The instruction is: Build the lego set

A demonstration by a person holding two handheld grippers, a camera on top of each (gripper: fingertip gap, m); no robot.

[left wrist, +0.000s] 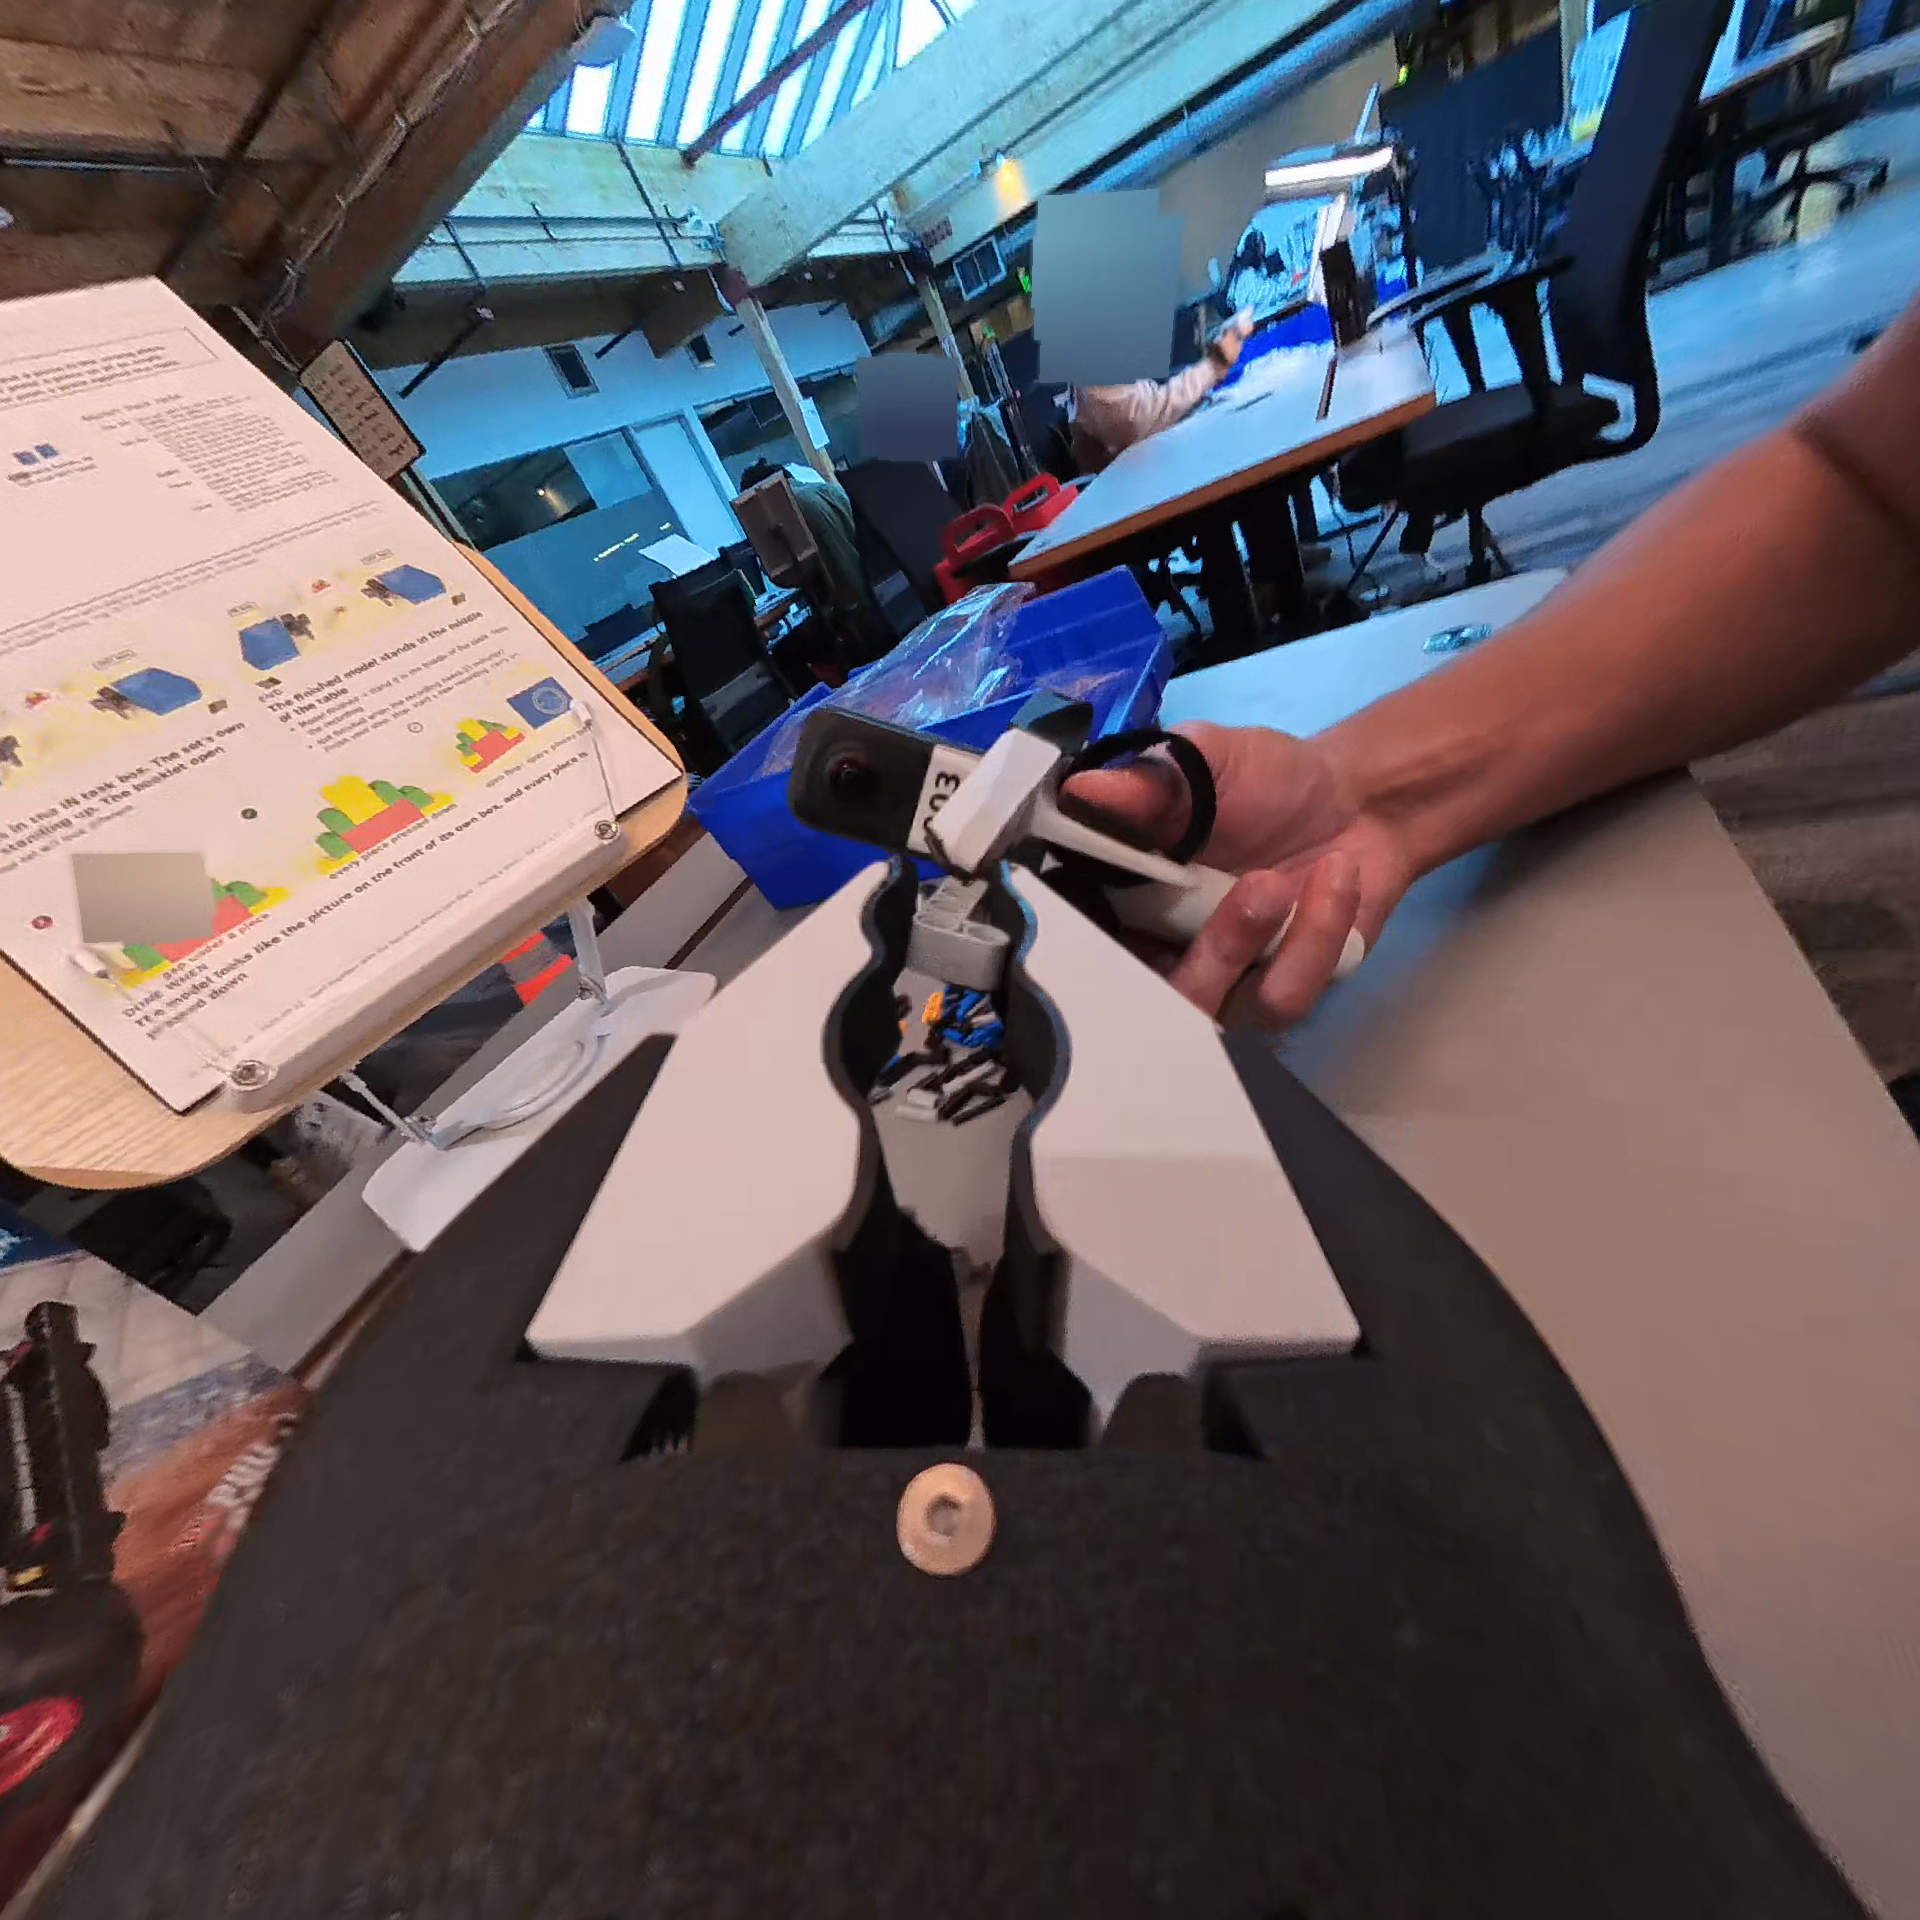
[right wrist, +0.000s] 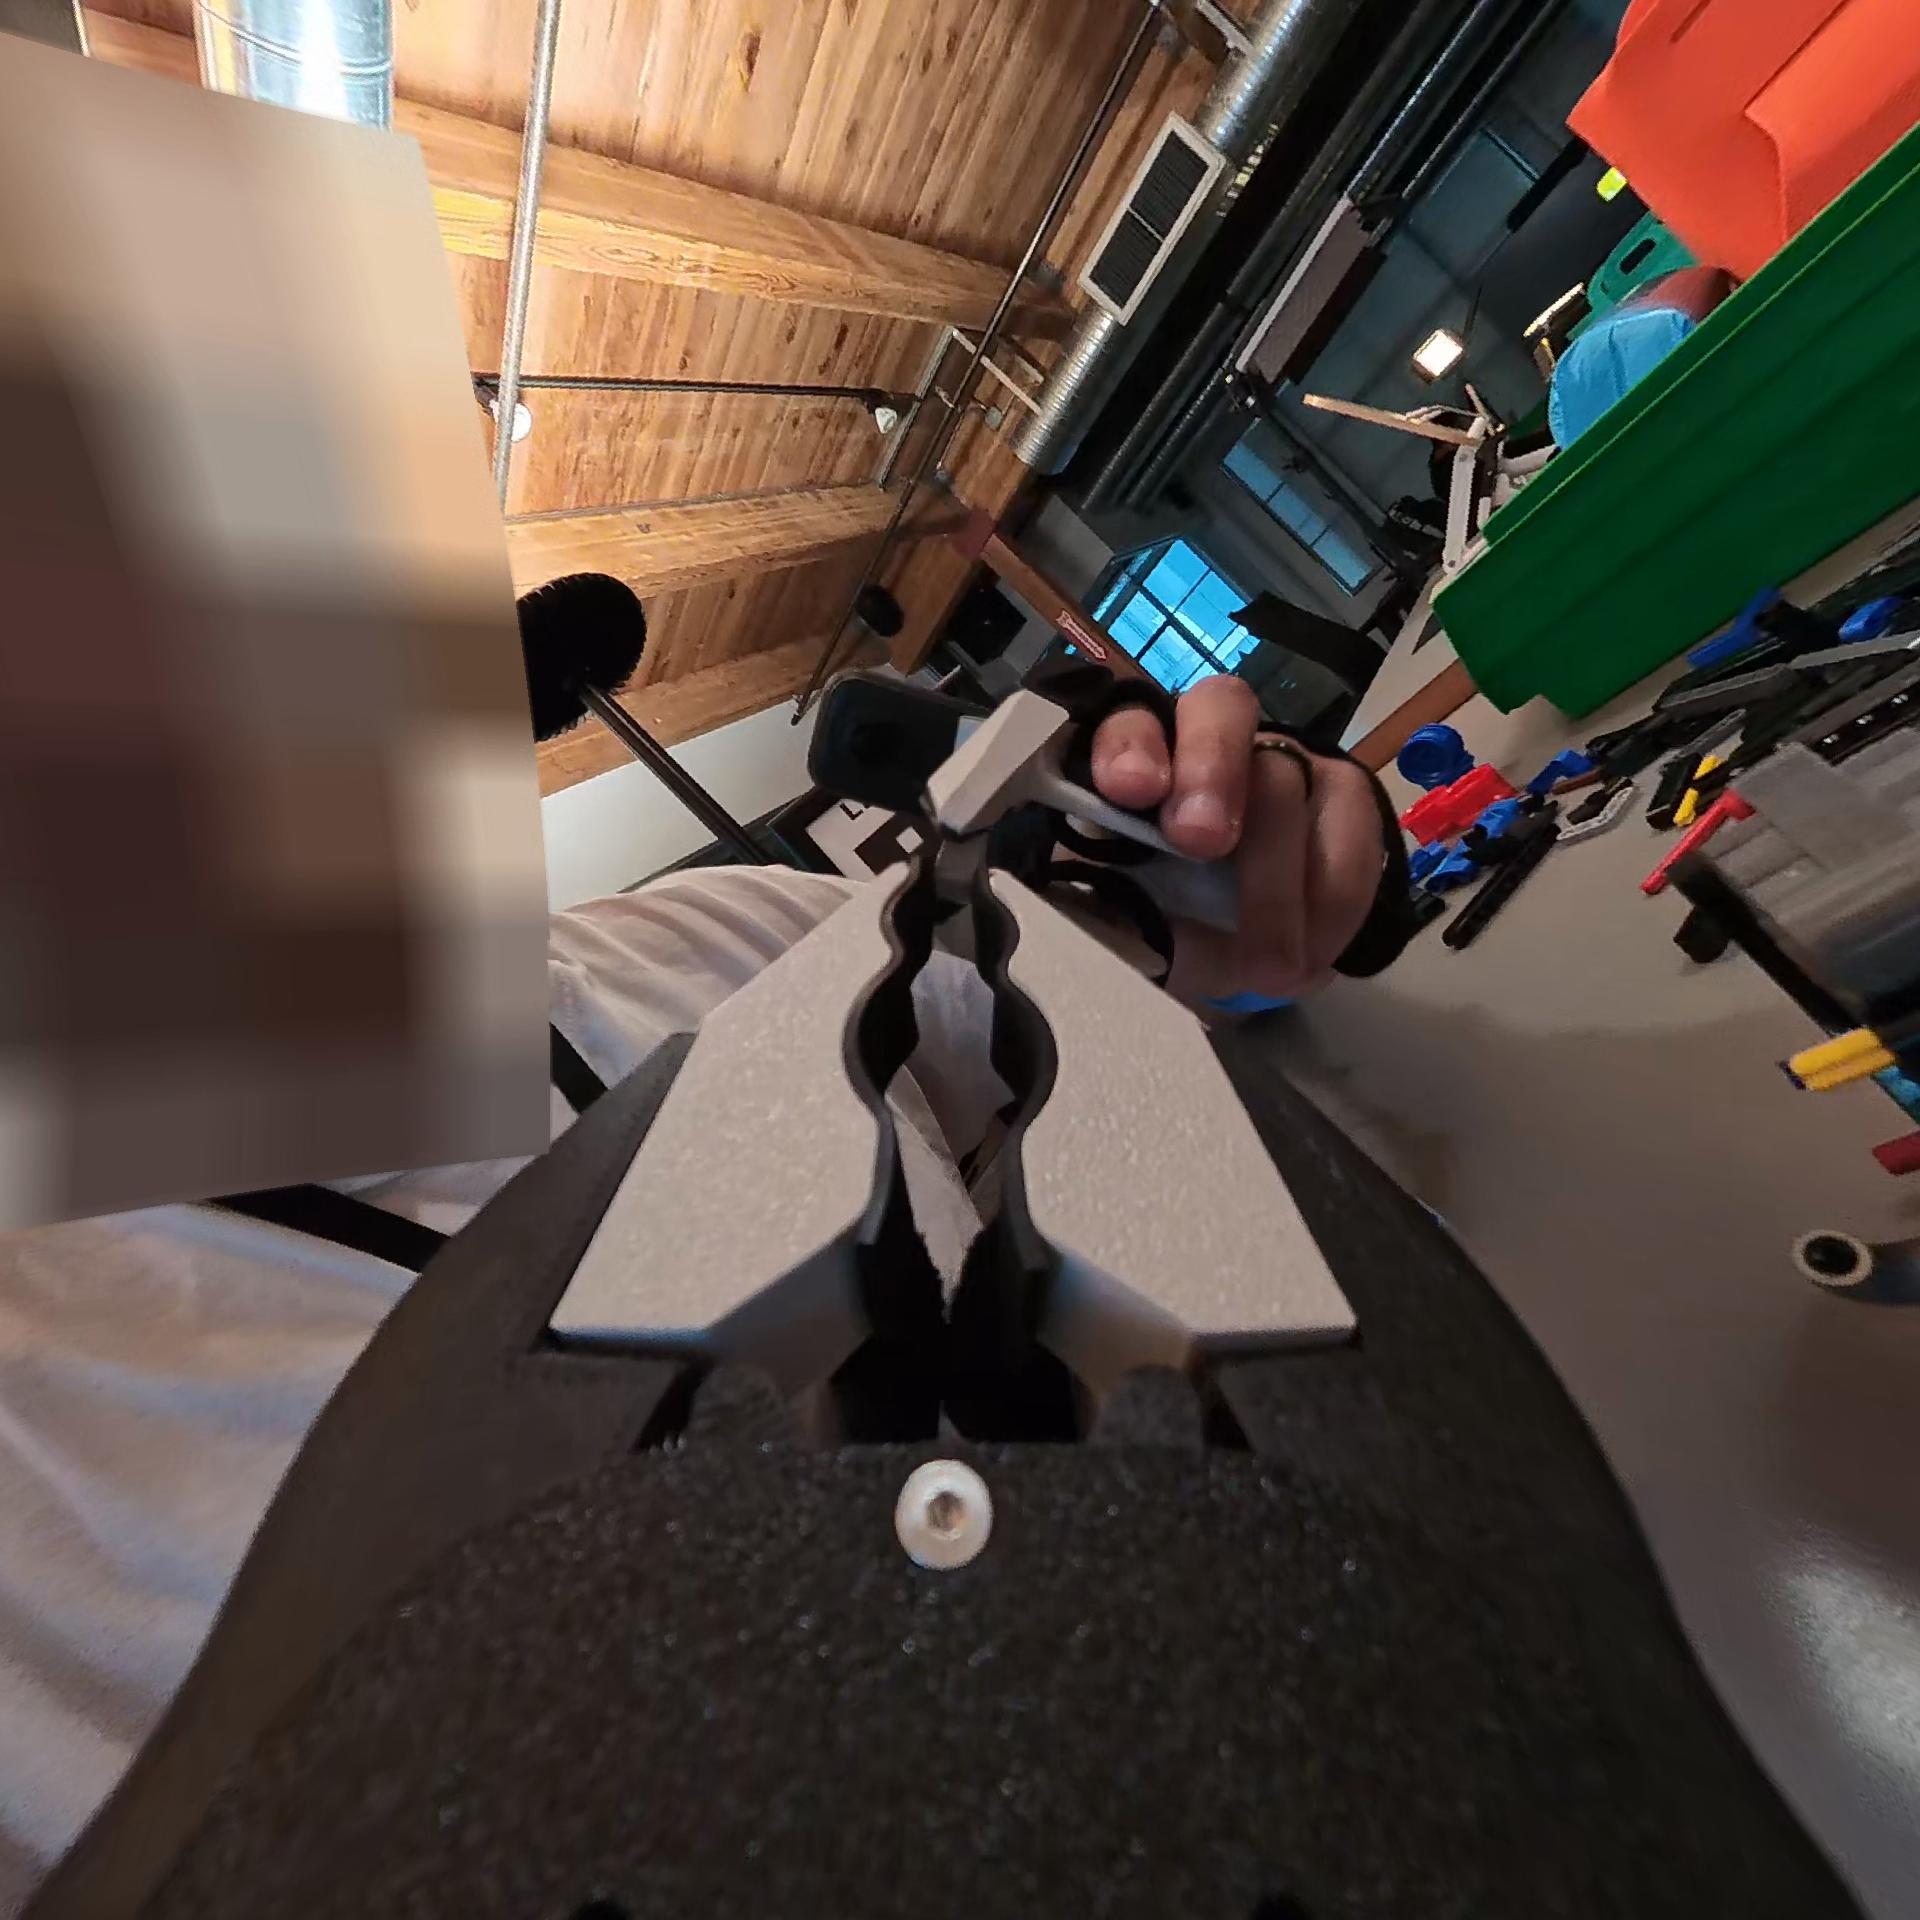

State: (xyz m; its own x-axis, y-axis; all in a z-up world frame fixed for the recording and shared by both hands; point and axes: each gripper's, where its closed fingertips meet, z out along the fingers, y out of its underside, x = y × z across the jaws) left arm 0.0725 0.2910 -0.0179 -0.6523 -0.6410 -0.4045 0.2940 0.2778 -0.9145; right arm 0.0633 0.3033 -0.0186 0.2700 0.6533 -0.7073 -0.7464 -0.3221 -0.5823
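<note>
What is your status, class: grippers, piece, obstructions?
Left gripper shut on grey piece. Right gripper shut on same piece, tips meeting. Loose parts on table below, nothing blocking.

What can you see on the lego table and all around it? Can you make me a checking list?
Surface: grey table, mostly bare near the grippers.
Job's things: grey piece; loose pieces; part-built grey model; instruction sheet on a wooden stand.
Clutter: blue bin with a plastic bag; green bin; printed box.
Grippers: left hand-held gripper closed on the grey piece; right hand-held gripper tip to tip with it, grip unclear.
Cables: what looks like a white cord looped at the stand's foot.
Surroundings: workshop with another long table, an office chair and a wooden ceiling.
</note>
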